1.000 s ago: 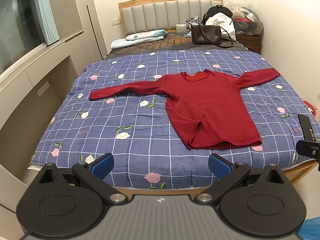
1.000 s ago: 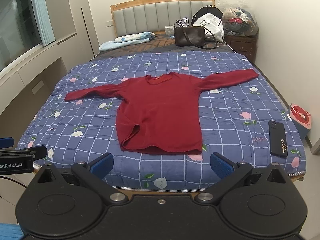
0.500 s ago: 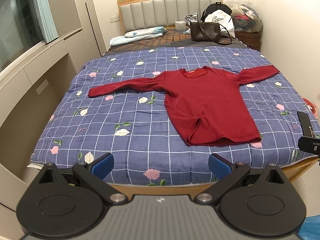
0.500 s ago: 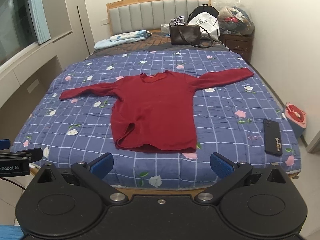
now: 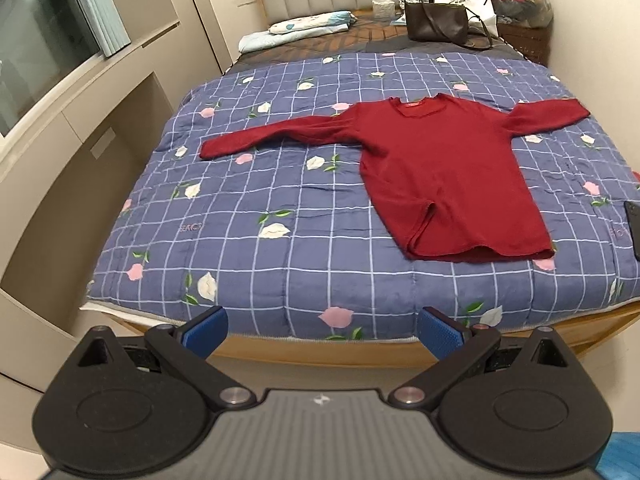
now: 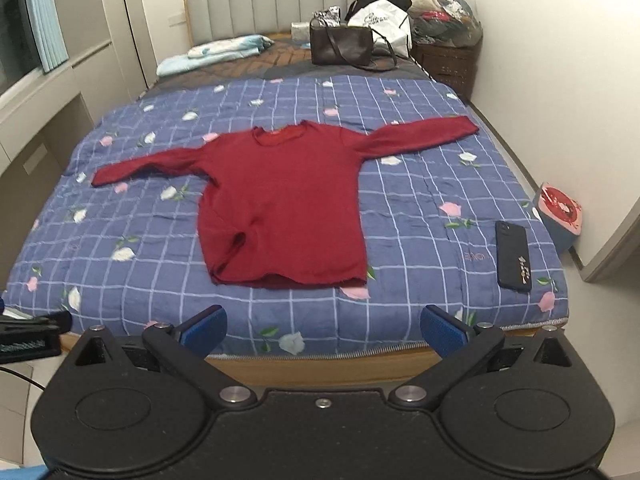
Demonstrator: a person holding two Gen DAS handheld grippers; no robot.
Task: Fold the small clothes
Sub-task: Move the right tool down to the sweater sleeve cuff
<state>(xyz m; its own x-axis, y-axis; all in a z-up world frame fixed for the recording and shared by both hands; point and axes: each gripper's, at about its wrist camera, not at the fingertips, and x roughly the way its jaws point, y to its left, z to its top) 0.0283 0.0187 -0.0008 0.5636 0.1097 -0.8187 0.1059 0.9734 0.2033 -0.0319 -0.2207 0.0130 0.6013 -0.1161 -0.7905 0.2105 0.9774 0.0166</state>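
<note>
A dark red long-sleeved sweater [image 5: 444,176] [image 6: 284,204] lies flat on the blue floral checked quilt [image 5: 248,216] [image 6: 412,208], both sleeves spread out sideways and the hem toward me. A small fold sits near its lower left hem. My left gripper [image 5: 322,330] is open above the foot of the bed, well short of the sweater, with nothing between its blue pads. My right gripper [image 6: 322,330] is open too, over the bed's front edge just below the hem, holding nothing.
A black phone [image 6: 513,255] lies on the quilt at the right. A brown handbag [image 6: 341,45], a white bag and a folded light-blue cloth [image 6: 216,51] sit near the headboard. Built-in cabinets [image 5: 60,152] line the left side; a wall runs along the right.
Both grippers have drifted back and a little left of the bed; the sweater sits further right in the left view. The sweater itself has not moved. Both grippers remain open.
</note>
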